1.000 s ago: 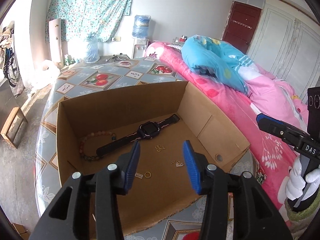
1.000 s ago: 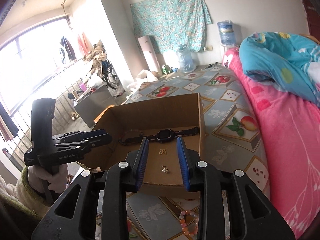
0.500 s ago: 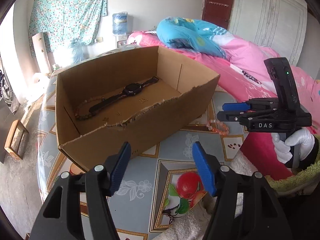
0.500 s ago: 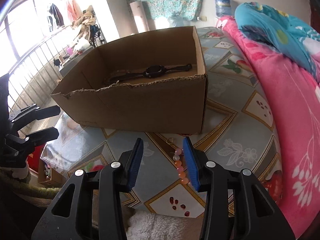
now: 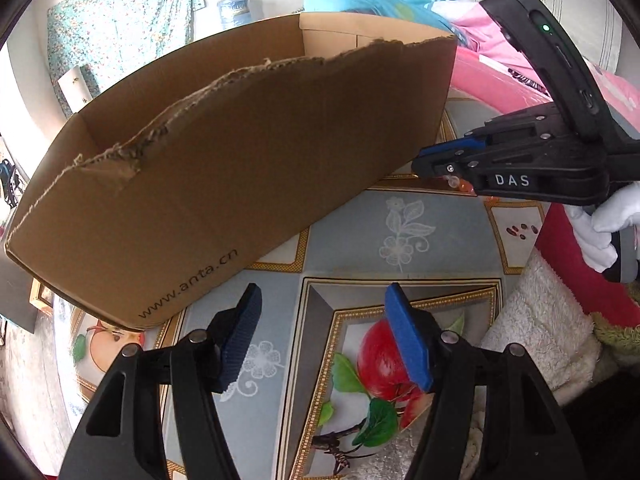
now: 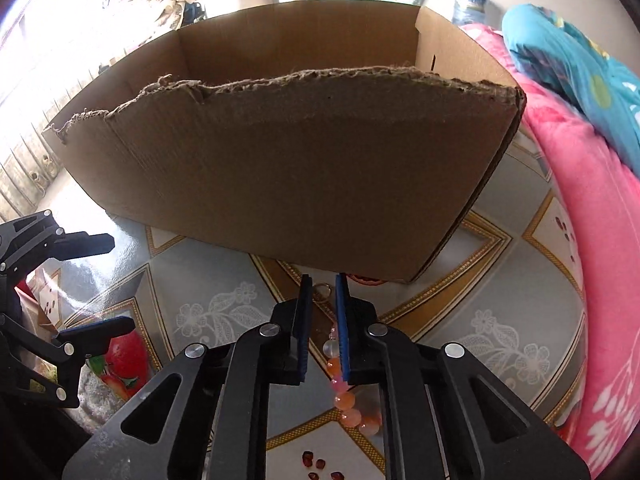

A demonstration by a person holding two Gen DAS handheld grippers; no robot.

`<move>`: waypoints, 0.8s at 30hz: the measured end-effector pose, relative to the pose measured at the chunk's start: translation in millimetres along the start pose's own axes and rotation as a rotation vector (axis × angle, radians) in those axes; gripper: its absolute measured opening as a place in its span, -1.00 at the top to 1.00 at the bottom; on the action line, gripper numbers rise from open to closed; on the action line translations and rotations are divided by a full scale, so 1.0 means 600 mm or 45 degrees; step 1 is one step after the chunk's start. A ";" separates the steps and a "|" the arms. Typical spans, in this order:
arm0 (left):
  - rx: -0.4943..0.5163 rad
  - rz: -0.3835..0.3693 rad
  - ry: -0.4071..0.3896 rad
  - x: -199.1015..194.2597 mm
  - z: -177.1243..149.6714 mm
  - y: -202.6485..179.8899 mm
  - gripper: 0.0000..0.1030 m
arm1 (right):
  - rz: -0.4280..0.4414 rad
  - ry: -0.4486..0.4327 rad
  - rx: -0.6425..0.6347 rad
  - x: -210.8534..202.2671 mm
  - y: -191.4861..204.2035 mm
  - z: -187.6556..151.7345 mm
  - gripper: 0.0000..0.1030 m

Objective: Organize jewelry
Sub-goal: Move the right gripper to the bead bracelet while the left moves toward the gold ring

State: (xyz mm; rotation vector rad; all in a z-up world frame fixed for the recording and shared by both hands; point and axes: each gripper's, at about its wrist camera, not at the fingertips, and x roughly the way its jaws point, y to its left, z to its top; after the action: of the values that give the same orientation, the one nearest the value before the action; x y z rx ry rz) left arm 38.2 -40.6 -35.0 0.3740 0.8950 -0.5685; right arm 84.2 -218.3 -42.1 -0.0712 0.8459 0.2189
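A bracelet of orange and clear beads (image 6: 346, 400) lies on the patterned table (image 6: 500, 344) in front of a torn-edged cardboard box (image 6: 300, 160). My right gripper (image 6: 323, 282) is low over it, jaws closing to a narrow gap. The bracelet's thin end with a small ring (image 6: 322, 291) is between the pads, and a clear bead touches the right pad only. In the left wrist view, the right gripper (image 5: 420, 162) has beads (image 5: 458, 184) under its tip. My left gripper (image 5: 323, 296) hangs open over the table near the box (image 5: 240, 160), holding nothing. The box's contents are hidden.
A pink bed (image 6: 600, 240) with a blue quilt runs along the table's right side. A white towel (image 5: 540, 320) lies at the table's near edge. A white-gloved hand (image 5: 600, 232) holds the right gripper. The left gripper (image 6: 118, 282) shows at the right view's left edge.
Both grippers dropped from above the box to table level in front of it. The right jaws narrowed around the bracelet's end. The left jaws widened, then held.
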 end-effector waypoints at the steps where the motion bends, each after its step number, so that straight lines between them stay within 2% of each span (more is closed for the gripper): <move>1: 0.006 -0.004 0.004 0.003 0.000 -0.004 -0.20 | 0.008 -0.002 0.006 0.001 -0.002 -0.001 0.87; 3: 0.022 0.006 0.006 0.008 0.000 -0.009 -0.20 | 0.018 -0.002 0.011 0.003 -0.004 -0.001 0.98; 9: -0.004 0.017 0.020 0.012 -0.004 -0.005 -0.21 | 0.073 0.021 0.000 0.005 0.008 -0.004 1.00; 16: -0.036 0.032 0.030 0.013 -0.009 0.003 -0.20 | 0.246 0.056 0.035 -0.003 0.041 -0.021 1.00; 20: -0.048 0.034 0.029 0.010 -0.013 0.006 -0.20 | 0.241 0.040 0.024 -0.015 0.045 -0.025 0.95; 24: -0.044 0.033 0.025 0.004 -0.019 0.008 -0.20 | 0.207 0.003 0.076 -0.035 0.013 -0.022 0.91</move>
State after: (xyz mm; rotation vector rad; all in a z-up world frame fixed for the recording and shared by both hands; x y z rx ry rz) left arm 35.0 -31.8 -43.3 0.3597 0.9165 -0.5253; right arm 59.0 -216.3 -35.0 0.0537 0.8604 0.3461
